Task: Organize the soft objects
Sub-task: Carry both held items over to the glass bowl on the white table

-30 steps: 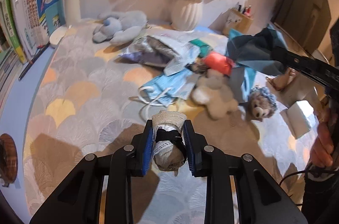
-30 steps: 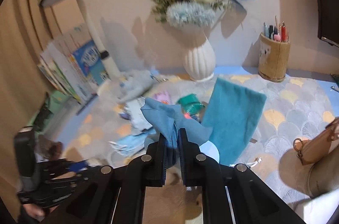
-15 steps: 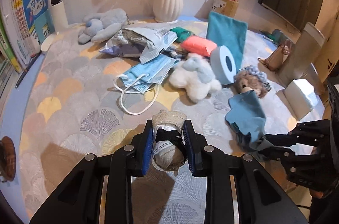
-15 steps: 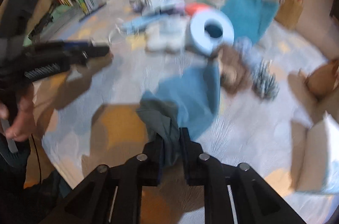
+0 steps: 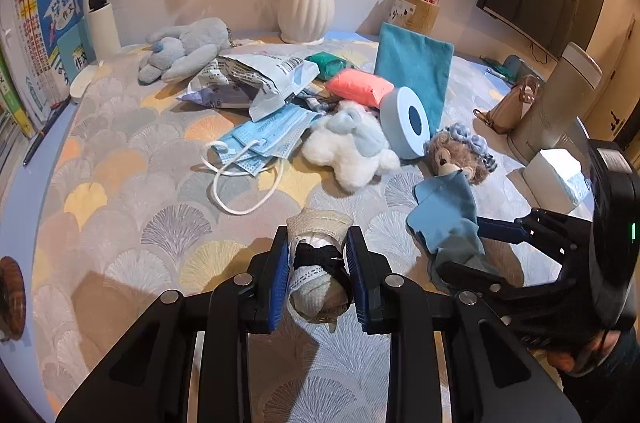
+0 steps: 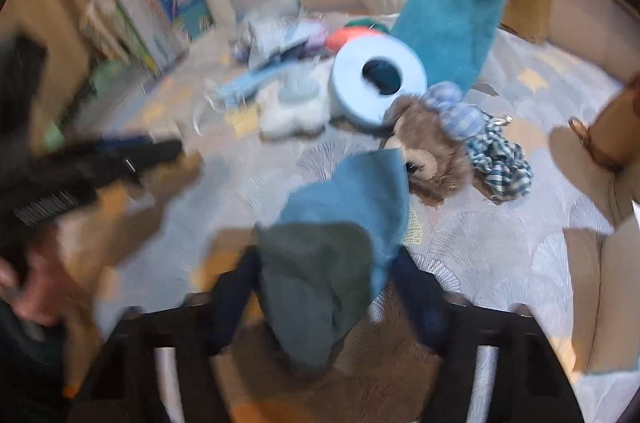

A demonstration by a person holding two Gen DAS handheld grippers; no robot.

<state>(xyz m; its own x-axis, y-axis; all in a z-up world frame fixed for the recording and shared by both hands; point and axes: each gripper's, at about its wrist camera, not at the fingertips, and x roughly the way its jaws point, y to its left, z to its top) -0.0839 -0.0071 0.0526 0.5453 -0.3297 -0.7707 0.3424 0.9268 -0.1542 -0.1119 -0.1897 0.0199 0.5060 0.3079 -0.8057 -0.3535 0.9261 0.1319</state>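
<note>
My left gripper sits bottom centre of the left wrist view, fingers clamped on a small rolled bundle of pale woven and lacy fabric tied with a black band; its top pokes out above the fingertips. My right gripper comes in from the lower right of that view. Its jaws have just been opening and now stand apart, with the light blue cloth lying between them, slumped on the patterned table mat. In the right wrist view, blurred, the same blue cloth fills the lower centre between my spread fingers; I can't tell whether either pad touches it.

The far edge of the cloth touches a brown teddy bear with a blue bow, right of centre. Just left of the bear stands a pale blue tape roll, then a white plush toy. Blue face masks lie centre frame, with a torn mailer bag behind them. A coral pink soft block and a teal towel sit upper centre. A grey-blue plush lies upper left, near the white flower vase.
</note>
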